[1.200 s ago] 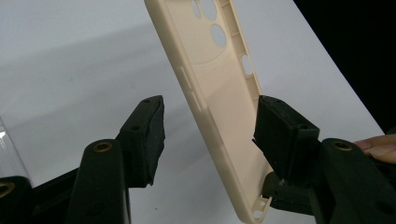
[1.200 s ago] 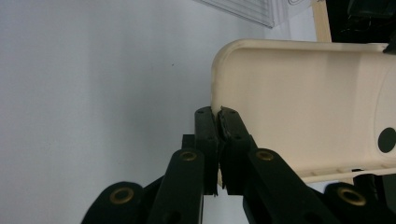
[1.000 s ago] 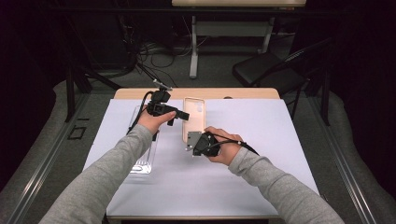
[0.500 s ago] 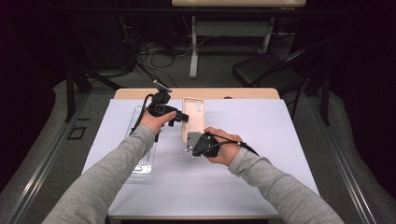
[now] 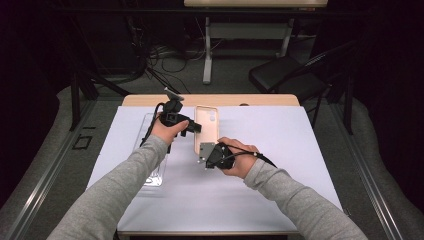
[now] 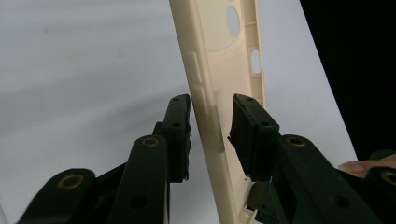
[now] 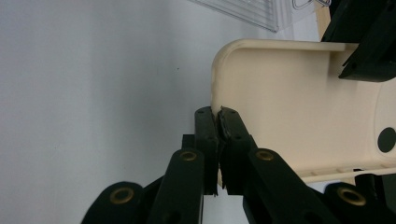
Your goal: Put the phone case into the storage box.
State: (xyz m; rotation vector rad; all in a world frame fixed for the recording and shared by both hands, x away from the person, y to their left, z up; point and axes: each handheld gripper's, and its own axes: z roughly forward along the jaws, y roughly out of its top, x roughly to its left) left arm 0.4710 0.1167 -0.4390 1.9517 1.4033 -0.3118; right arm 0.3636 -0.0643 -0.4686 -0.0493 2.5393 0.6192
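My left gripper has just been closing its jaws around the side wall of the cream phone case; a sliver of gap shows at each pad, so no clamp yet. Otherwise nothing has shifted since a second ago. The white table cover sits in a dark room with a black chair behind. At my left lies a clear plastic tray. My right gripper pinches the case's bottom edge tight, holding it above the cover.
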